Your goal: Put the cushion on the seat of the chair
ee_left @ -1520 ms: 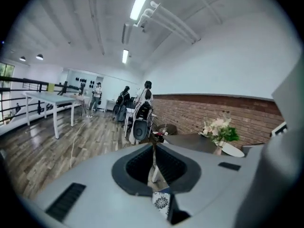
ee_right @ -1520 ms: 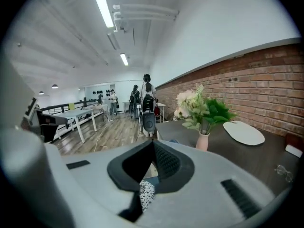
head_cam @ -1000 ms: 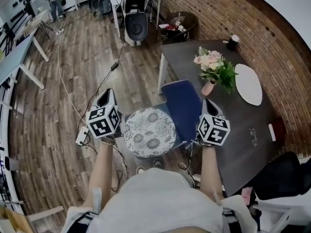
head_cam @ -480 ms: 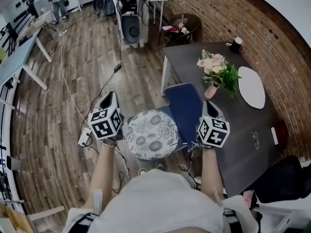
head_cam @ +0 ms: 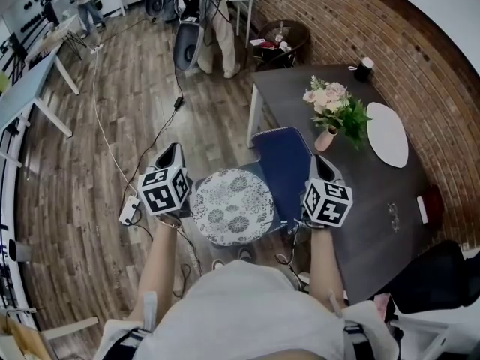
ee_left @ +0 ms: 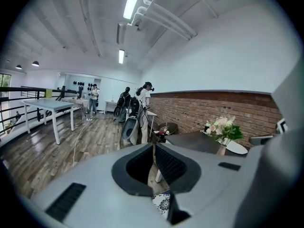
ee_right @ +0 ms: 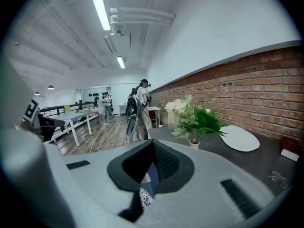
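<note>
Head view: cushion [head_cam: 232,205] beside chair [head_cam: 283,165]

White cushion [head_cam: 231,205] with grey floral print; blue chair [head_cam: 283,163].

You work in bright, even light from ceiling tubes [ee_left: 132,1] at twelve o'clock, and shadows are faint and soft. Both gripper views bow strongly, blacken round the rim, and blur in the near foreground.

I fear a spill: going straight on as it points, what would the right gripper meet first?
Probably the vase of flowers on the dark table, right ahead of the right gripper from above; its own view puts the vase slightly right, so it might pass.
</note>
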Demonstrator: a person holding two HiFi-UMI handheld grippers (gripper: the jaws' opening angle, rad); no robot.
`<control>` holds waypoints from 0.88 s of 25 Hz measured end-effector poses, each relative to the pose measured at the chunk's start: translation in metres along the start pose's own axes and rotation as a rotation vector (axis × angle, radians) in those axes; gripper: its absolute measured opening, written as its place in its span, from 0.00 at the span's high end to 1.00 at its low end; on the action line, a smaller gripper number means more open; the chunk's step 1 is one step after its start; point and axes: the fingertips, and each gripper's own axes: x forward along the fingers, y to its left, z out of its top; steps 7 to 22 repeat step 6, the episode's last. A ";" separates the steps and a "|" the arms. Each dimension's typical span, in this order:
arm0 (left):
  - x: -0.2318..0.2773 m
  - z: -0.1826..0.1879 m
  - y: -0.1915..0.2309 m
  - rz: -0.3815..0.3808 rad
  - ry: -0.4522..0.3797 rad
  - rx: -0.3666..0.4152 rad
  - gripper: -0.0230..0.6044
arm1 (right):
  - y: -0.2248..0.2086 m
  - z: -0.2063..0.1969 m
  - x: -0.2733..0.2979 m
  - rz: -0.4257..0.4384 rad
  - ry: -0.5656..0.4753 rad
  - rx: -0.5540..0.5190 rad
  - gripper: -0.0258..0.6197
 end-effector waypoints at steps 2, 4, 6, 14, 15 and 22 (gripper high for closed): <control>-0.001 -0.003 0.000 0.001 0.005 -0.003 0.93 | 0.001 0.000 -0.001 0.003 0.001 -0.001 0.96; -0.003 -0.006 0.001 0.001 0.009 -0.006 0.93 | 0.003 -0.001 -0.002 0.004 0.001 0.000 0.96; -0.004 -0.007 0.002 0.000 0.011 -0.009 0.93 | 0.004 -0.001 -0.004 0.003 0.000 -0.001 0.96; -0.004 -0.007 0.002 0.000 0.011 -0.009 0.93 | 0.004 -0.001 -0.004 0.003 0.000 -0.001 0.96; -0.004 -0.007 0.002 0.000 0.011 -0.009 0.93 | 0.004 -0.001 -0.004 0.003 0.000 -0.001 0.96; -0.004 -0.007 0.002 0.000 0.011 -0.009 0.93 | 0.004 -0.001 -0.004 0.003 0.000 -0.001 0.96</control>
